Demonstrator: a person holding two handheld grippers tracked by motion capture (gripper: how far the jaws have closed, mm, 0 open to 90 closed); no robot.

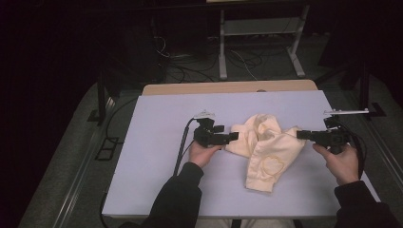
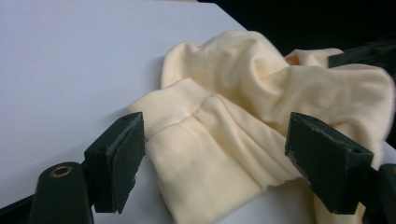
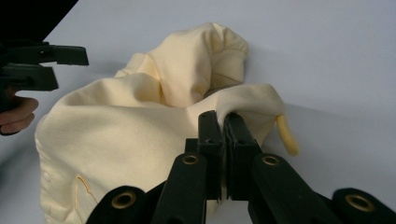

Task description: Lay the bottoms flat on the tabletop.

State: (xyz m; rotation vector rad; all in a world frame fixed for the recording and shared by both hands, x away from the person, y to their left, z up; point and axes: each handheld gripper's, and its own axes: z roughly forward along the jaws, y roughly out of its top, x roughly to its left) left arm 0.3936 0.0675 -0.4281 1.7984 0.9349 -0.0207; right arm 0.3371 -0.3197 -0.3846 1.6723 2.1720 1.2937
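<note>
A pale yellow garment (image 1: 266, 147) lies crumpled in the middle of the white table (image 1: 157, 166); a thin heart outline marks its near part. My left gripper (image 1: 233, 137) is at the garment's left edge, open. In the left gripper view (image 2: 215, 149) a ribbed hem (image 2: 187, 112) lies between the wide jaws, and the pads do not press on it. My right gripper (image 1: 300, 134) is at the garment's right edge. Its jaws (image 3: 223, 123) are shut on a raised fold of the garment (image 3: 140, 121), and a yellow drawstring (image 3: 287, 135) hangs beside the fold.
The table's bare wooden strip (image 1: 228, 87) runs along the far side. Beyond it a metal frame (image 1: 259, 42) and cables stand on the dark floor. A cable (image 1: 183, 142) trails from the left gripper across the table toward the near edge.
</note>
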